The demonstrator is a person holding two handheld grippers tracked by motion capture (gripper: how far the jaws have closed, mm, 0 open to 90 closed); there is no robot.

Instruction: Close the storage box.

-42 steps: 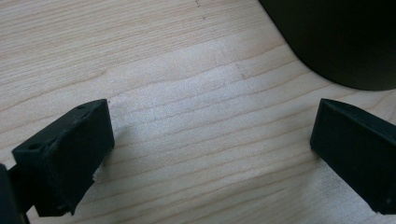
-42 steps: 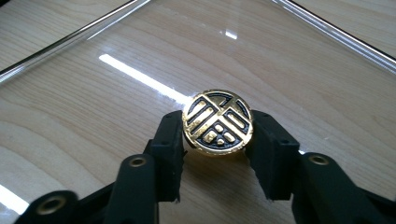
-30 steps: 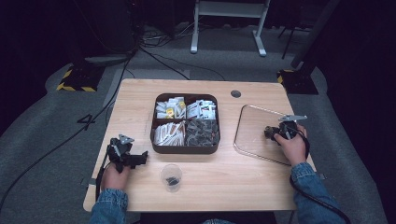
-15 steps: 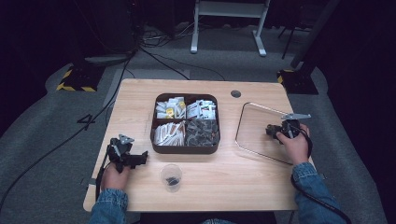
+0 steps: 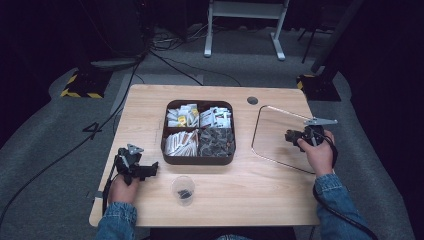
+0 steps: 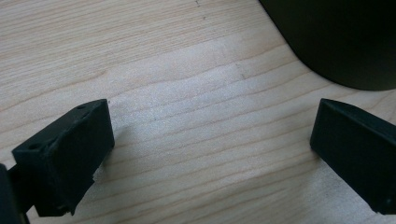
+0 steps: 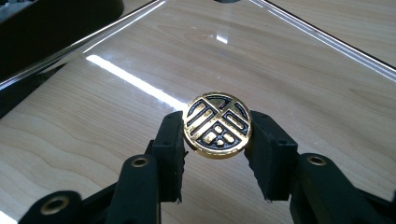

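Observation:
A clear lid (image 5: 275, 131) with rounded corners is at the table's right side, and its round gold knob (image 7: 217, 116) carries a black pattern. My right gripper (image 7: 217, 136) is shut on that knob, one pad on each side, with the lid's glossy surface (image 7: 280, 60) spreading beyond it. In the high view the right gripper (image 5: 292, 136) reaches over the lid from its right edge. My left gripper (image 5: 151, 170) rests low on the table at the front left. Its jaws stand wide open over bare wood (image 6: 210, 140) with nothing between them.
A dark four-compartment tray (image 5: 199, 160) with small packets and pieces sits mid-table, and its corner (image 6: 345, 42) lies just beyond the left jaws. A small clear cup (image 5: 183, 189) with dark bits stands near the front edge. A cable hole (image 5: 252, 100) is at the back.
The right hand has risen slightly with the lid's knob in its jaws. The left hand has stayed where it was.

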